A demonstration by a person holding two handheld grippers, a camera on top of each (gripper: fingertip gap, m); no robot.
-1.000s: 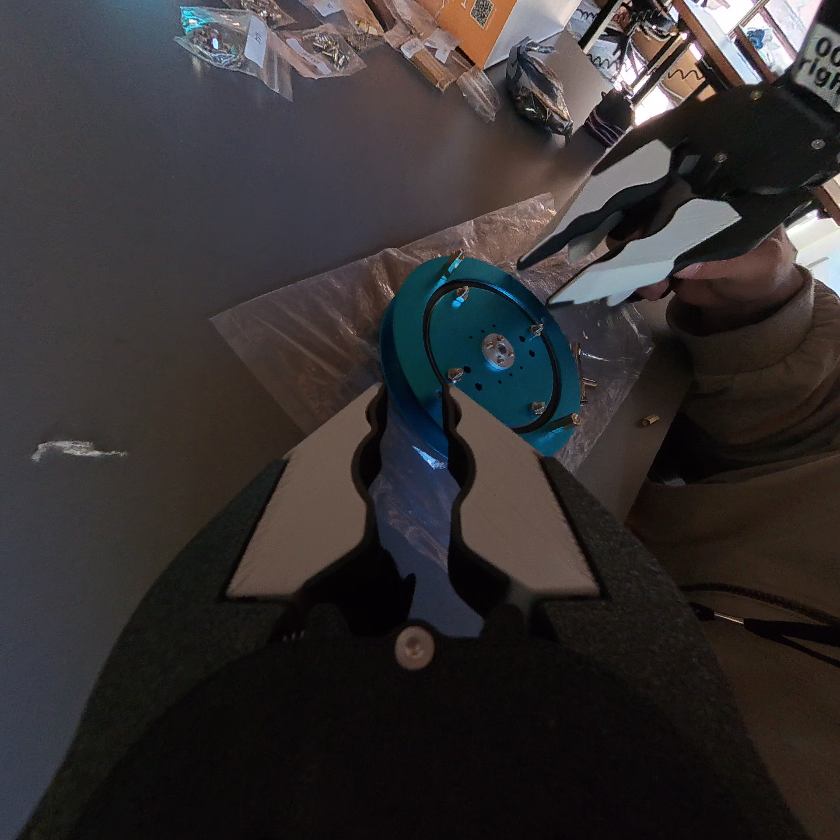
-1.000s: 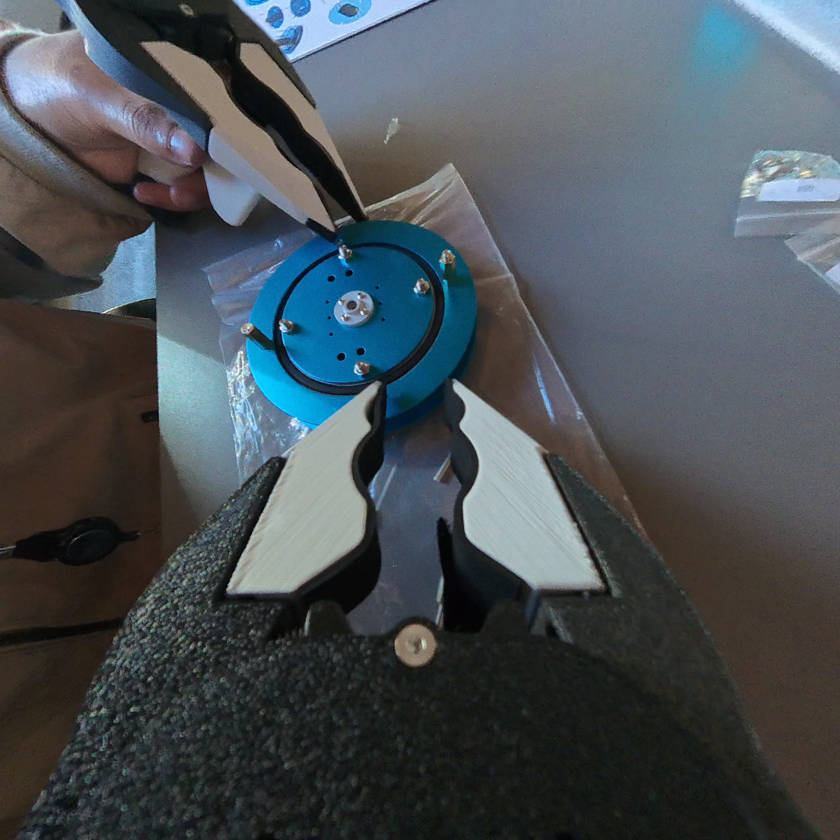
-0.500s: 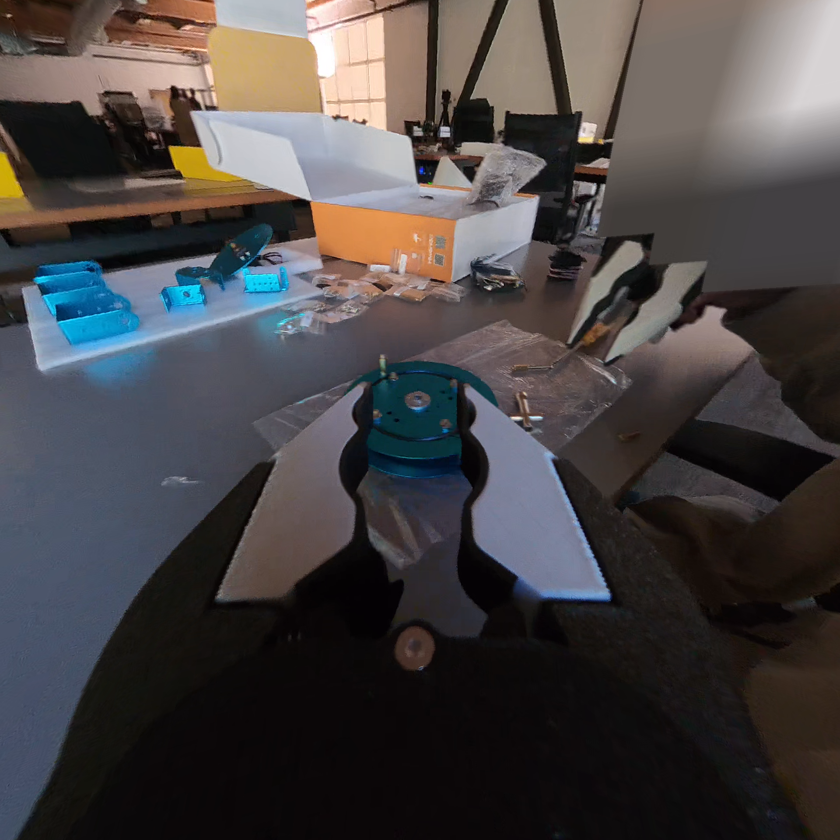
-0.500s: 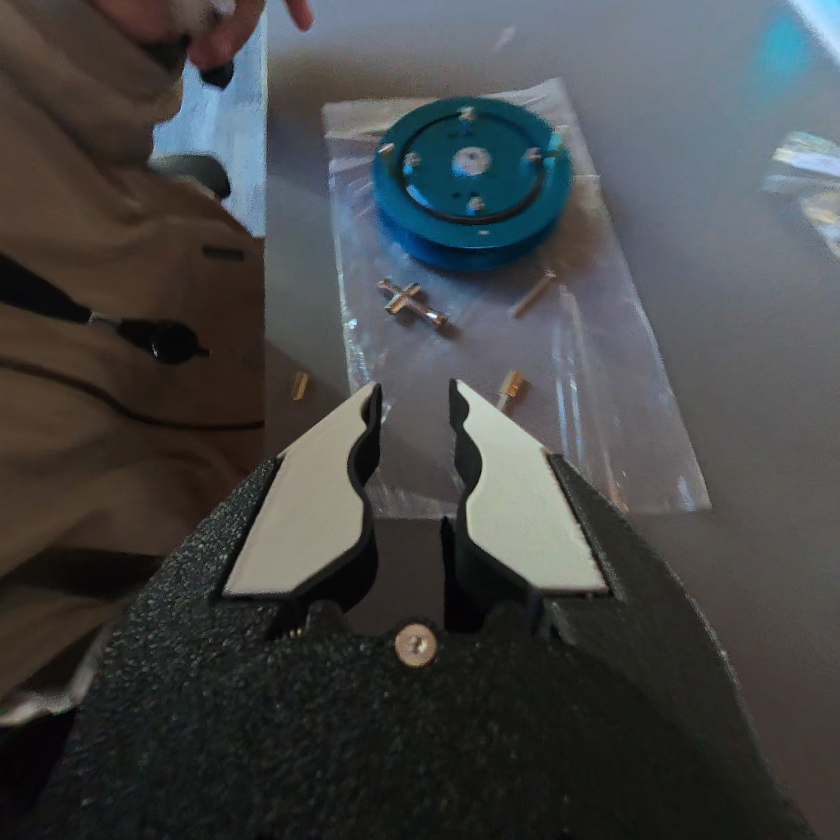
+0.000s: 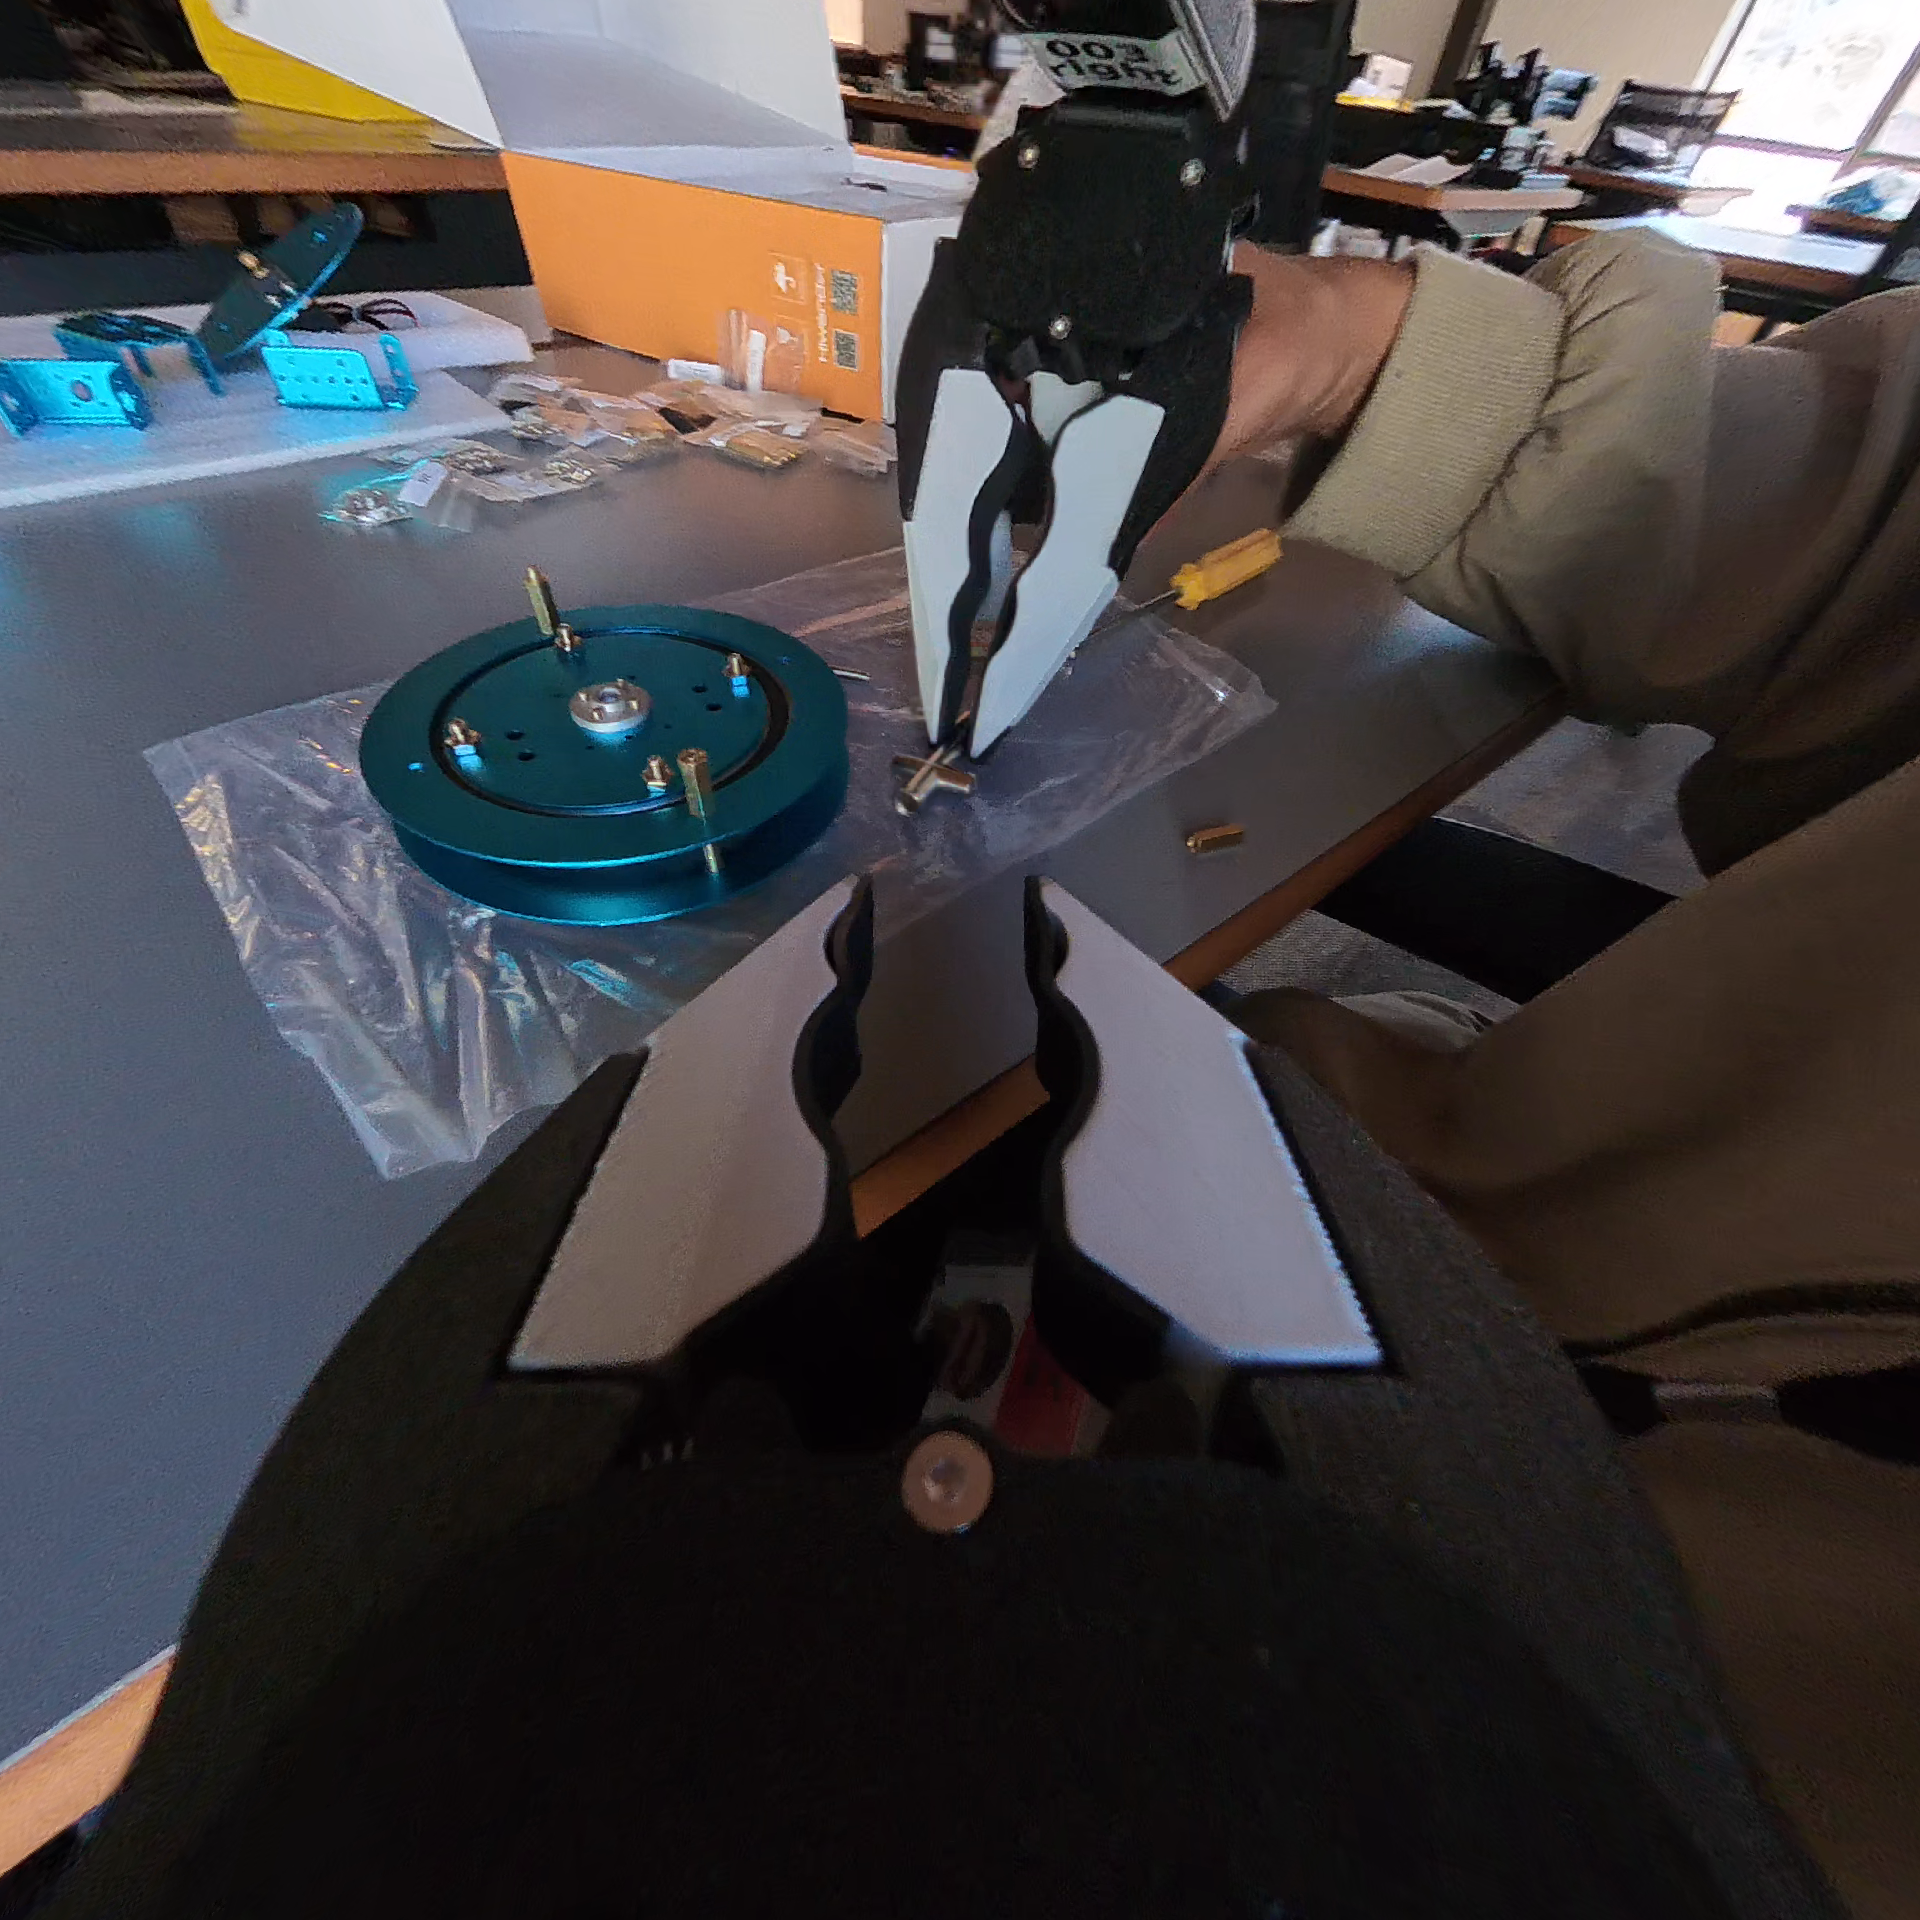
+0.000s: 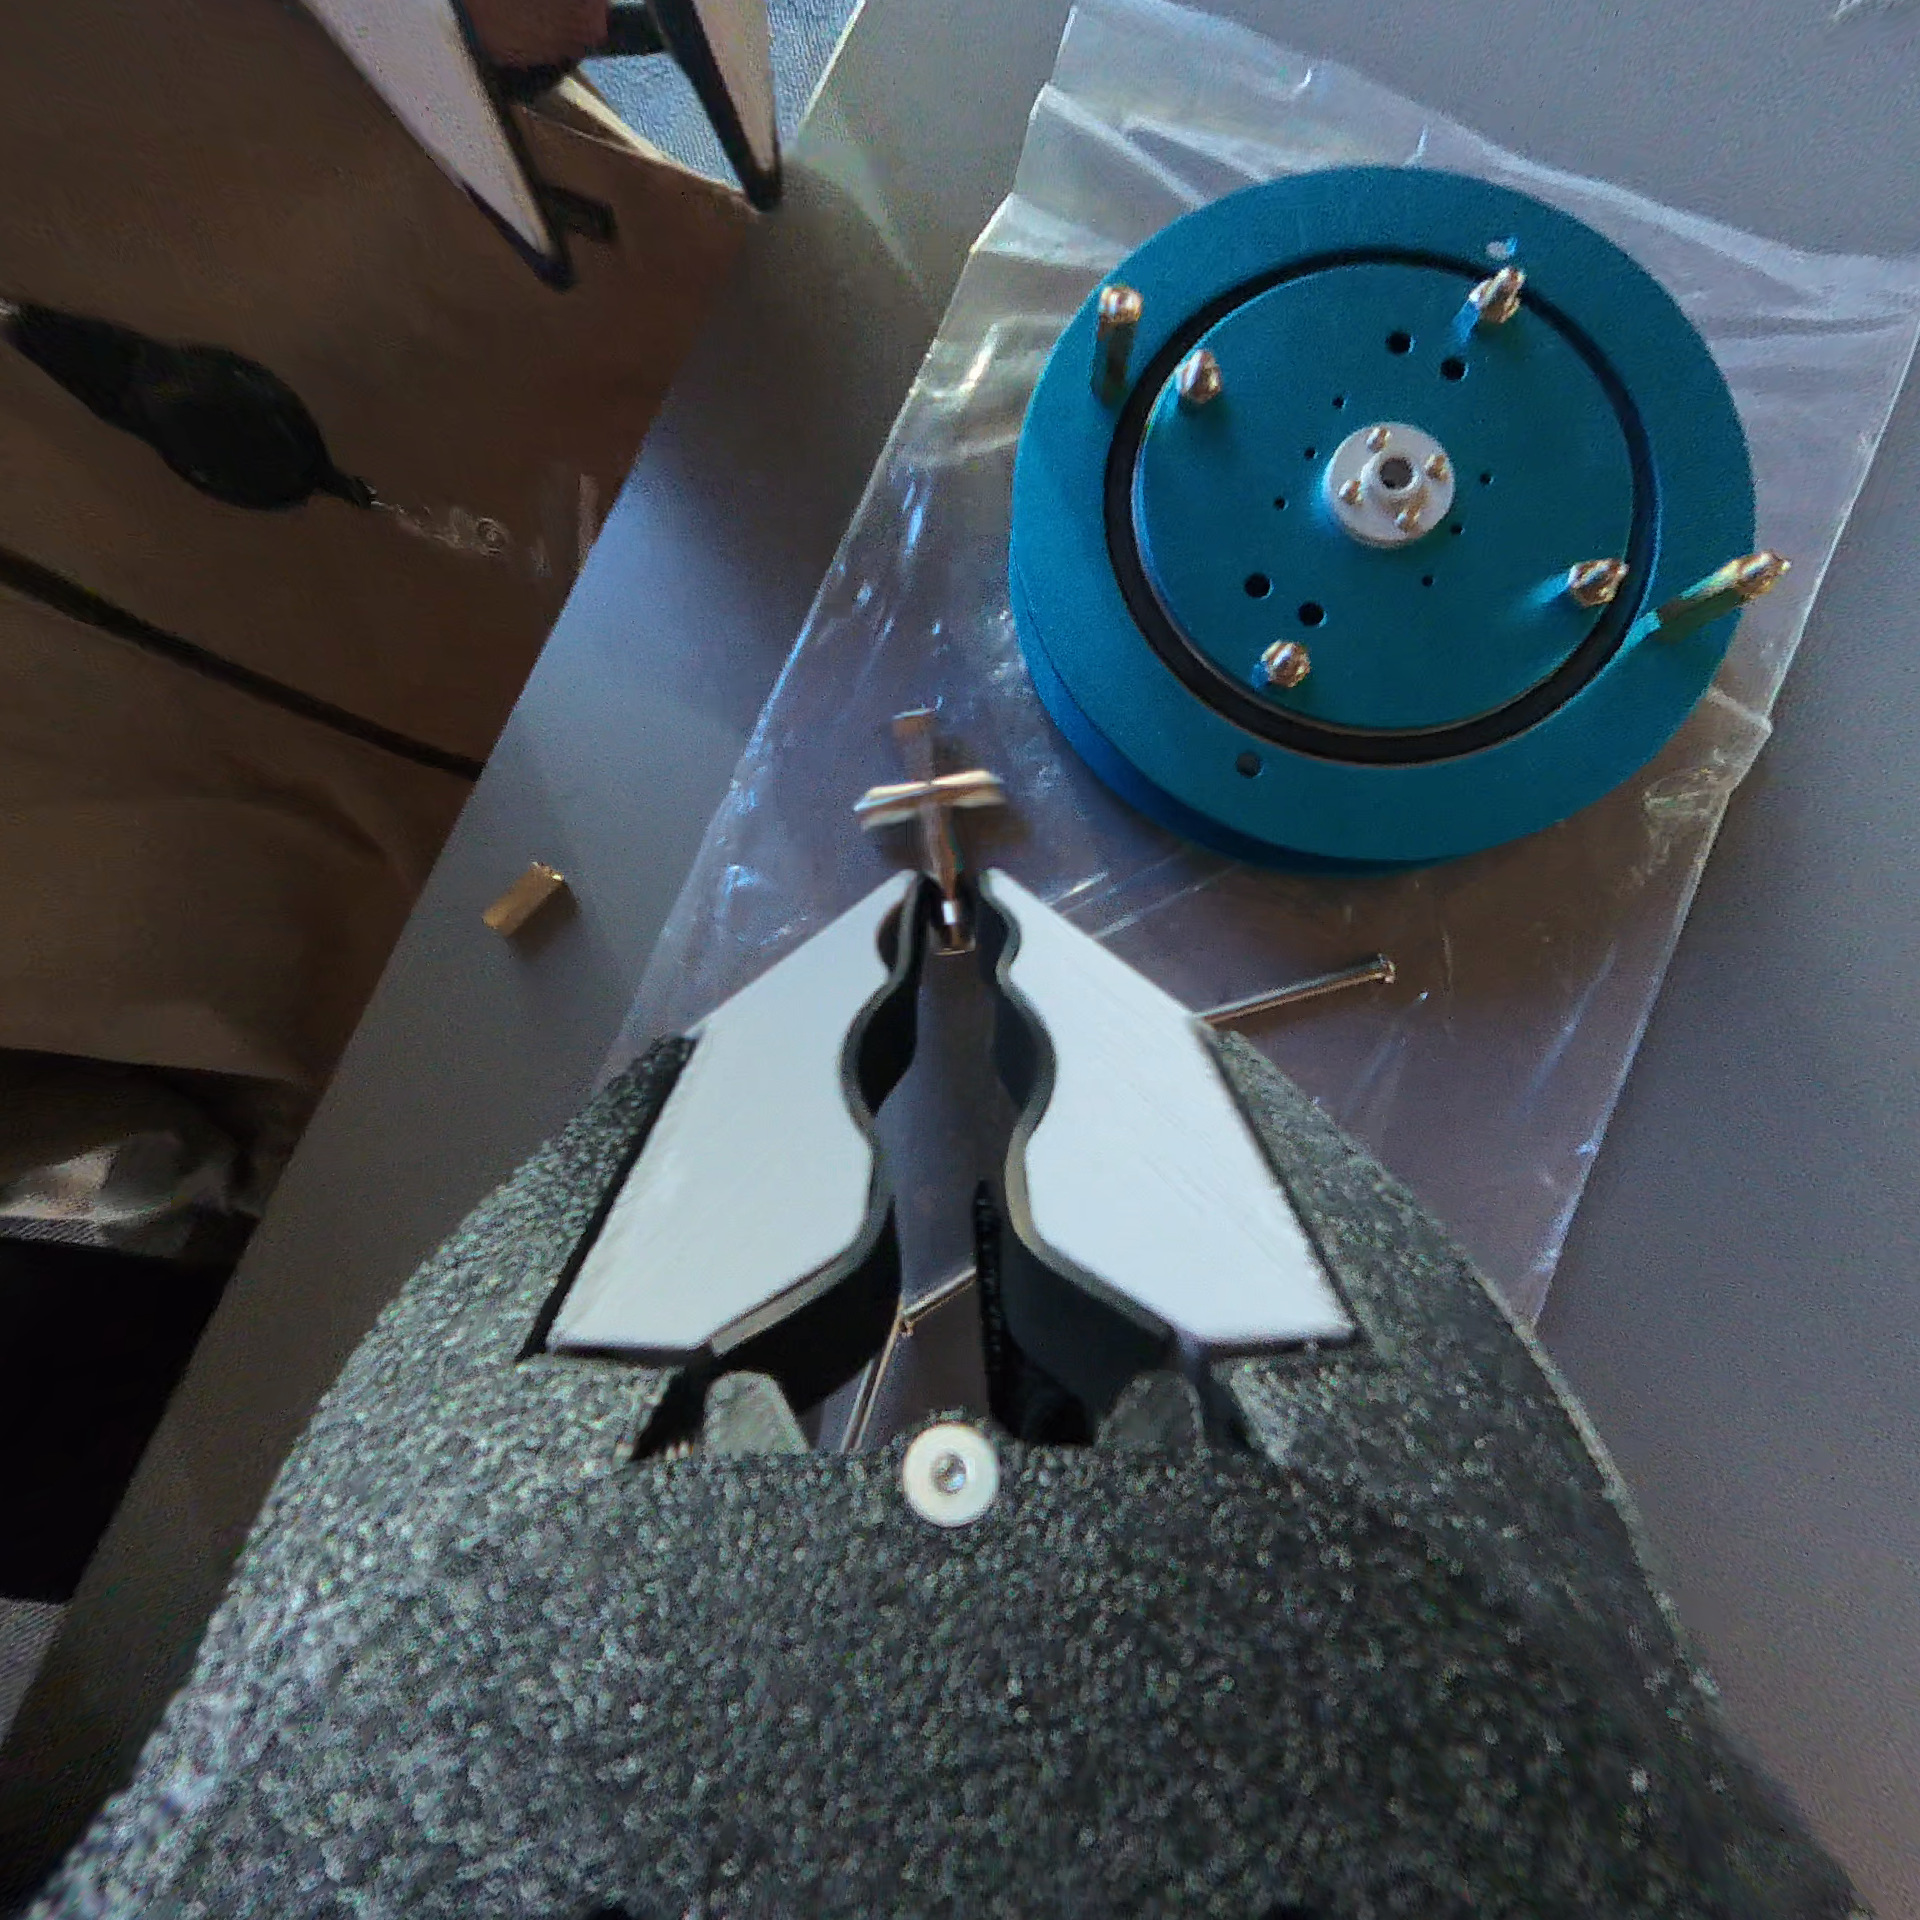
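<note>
A small silver cross-shaped wrench (image 6: 928,795) lies on a clear plastic bag (image 6: 1351,1091) next to a blue metal disc (image 6: 1382,509) that has brass standoffs and a black ring. My right gripper (image 6: 948,896) points down at the table, its tips closed on one arm of the wrench. In the left wrist view the right gripper (image 5: 961,740) stands upright on the wrench (image 5: 928,781), right of the disc (image 5: 603,758). My left gripper (image 5: 945,896) is open and empty, over the table's front edge, apart from the disc.
A loose brass standoff (image 5: 1214,836) lies near the table edge. A long screw (image 6: 1299,992) lies on the bag. A yellow-handled screwdriver (image 5: 1221,566) lies behind the right gripper. Farther back are an orange box (image 5: 707,260), small screw bags (image 5: 623,436) and blue brackets (image 5: 312,374). The tips of one gripper are about 11 centimetres away from the tips of the other. The blue metal disc (image 6: 1382,509) lies around 9 centimetres away from my right fingertips. It is also in sight in the left wrist view (image 5: 629,700).
My right gripper drew back from the disc, came down on the cross-shaped wrench and closed on it. My left gripper pulled away from the disc toward the table edge.
</note>
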